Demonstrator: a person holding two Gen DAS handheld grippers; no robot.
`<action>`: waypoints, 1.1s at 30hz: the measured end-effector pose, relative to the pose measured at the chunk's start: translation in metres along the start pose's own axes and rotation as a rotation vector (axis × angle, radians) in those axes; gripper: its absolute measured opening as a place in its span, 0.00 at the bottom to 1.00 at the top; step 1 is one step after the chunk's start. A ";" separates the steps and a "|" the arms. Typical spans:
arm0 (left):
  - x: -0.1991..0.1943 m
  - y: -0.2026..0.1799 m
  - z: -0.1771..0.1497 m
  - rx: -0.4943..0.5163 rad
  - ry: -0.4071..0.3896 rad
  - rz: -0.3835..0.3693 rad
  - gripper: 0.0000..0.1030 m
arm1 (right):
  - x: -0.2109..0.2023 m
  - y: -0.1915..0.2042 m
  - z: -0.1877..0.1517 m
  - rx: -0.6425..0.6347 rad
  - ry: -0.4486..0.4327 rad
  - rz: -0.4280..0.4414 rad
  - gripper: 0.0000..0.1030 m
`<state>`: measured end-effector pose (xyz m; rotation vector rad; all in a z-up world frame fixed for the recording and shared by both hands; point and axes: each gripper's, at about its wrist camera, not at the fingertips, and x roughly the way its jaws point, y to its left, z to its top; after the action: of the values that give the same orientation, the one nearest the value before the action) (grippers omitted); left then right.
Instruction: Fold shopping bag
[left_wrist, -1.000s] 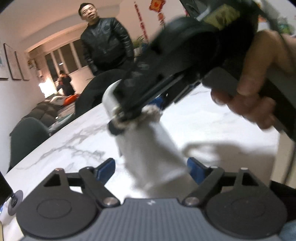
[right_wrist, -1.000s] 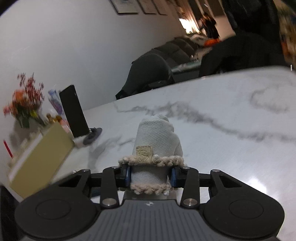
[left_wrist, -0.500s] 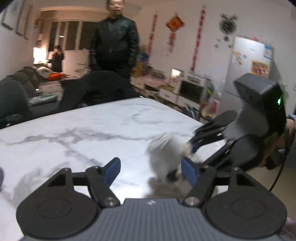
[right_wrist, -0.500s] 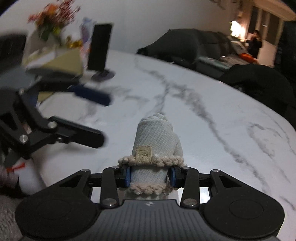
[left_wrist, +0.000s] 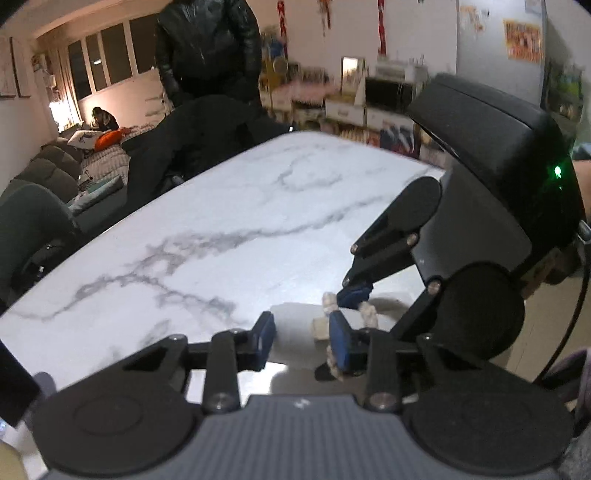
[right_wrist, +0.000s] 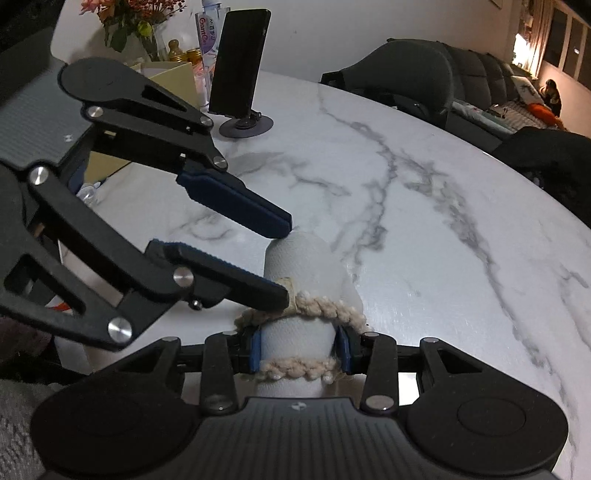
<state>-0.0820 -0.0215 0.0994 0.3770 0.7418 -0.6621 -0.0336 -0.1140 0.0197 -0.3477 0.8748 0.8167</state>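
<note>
The shopping bag (right_wrist: 303, 266) is a tight white fabric roll, bound by its beige braided rope handles (right_wrist: 325, 308). My right gripper (right_wrist: 299, 349) is shut on the roll's near end, just above the marble table (right_wrist: 443, 221). My left gripper (right_wrist: 286, 260) comes in from the left, open, with one finger by the roll's far end. Its other fingertip (right_wrist: 273, 293) touches the rope's beige tag. In the left wrist view my left gripper (left_wrist: 302, 343) stands open around the pale roll (left_wrist: 295, 317). There the right gripper (left_wrist: 351, 301) holds the roll from the right.
A black phone on a stand (right_wrist: 240, 62), a vase of flowers (right_wrist: 129, 22) and a yellow box (right_wrist: 166, 74) stand at the table's left end. Dark chairs (right_wrist: 406, 70) line the far edge. A person in a black jacket (left_wrist: 207, 48) stands beyond the table.
My left gripper has swung in beside the roll, and its open fingers now flank the roll's left side. My right gripper has kept its hold and turned with the roll.
</note>
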 end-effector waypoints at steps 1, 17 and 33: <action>0.000 0.002 0.003 -0.006 0.017 -0.004 0.30 | 0.002 -0.001 0.001 0.004 -0.001 0.003 0.37; 0.019 0.013 0.016 -0.023 0.194 0.027 0.34 | 0.022 0.007 0.007 -0.053 -0.011 -0.013 0.38; 0.020 0.020 -0.010 -0.127 0.124 0.121 0.58 | 0.030 0.017 0.003 -0.111 -0.037 -0.037 0.39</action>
<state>-0.0629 -0.0099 0.0797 0.3456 0.8675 -0.4786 -0.0335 -0.0865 -0.0009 -0.4437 0.7879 0.8367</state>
